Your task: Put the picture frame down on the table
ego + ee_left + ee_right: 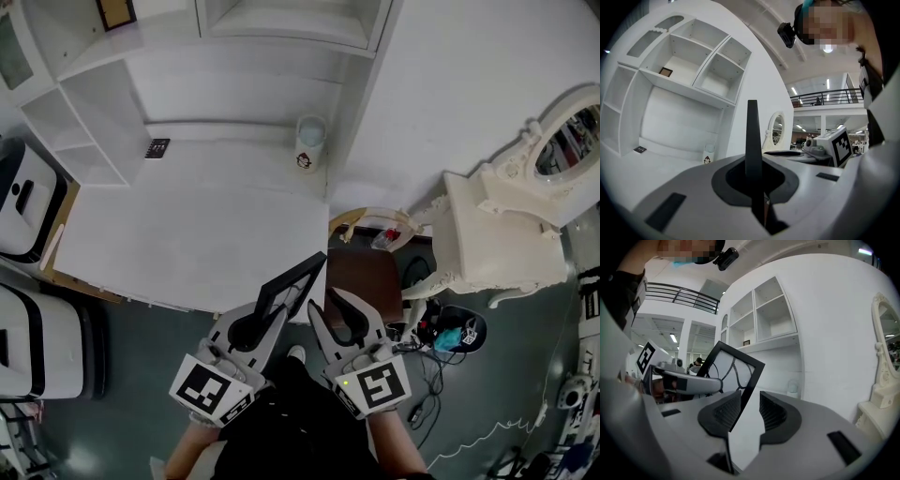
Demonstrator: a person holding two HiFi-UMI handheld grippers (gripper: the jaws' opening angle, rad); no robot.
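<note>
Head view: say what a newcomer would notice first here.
The black picture frame stands out most, clamped in the shut left gripper over the near edge of the white table. The right gripper sits beside it, and the frame's edge lies between its open jaws, which do not press on it. To the right stands an ornate white dresser with an oval mirror.

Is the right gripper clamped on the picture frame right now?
No, the right gripper has its jaws standing apart, with the picture frame edge in the gap between them, not squeezed.
</note>
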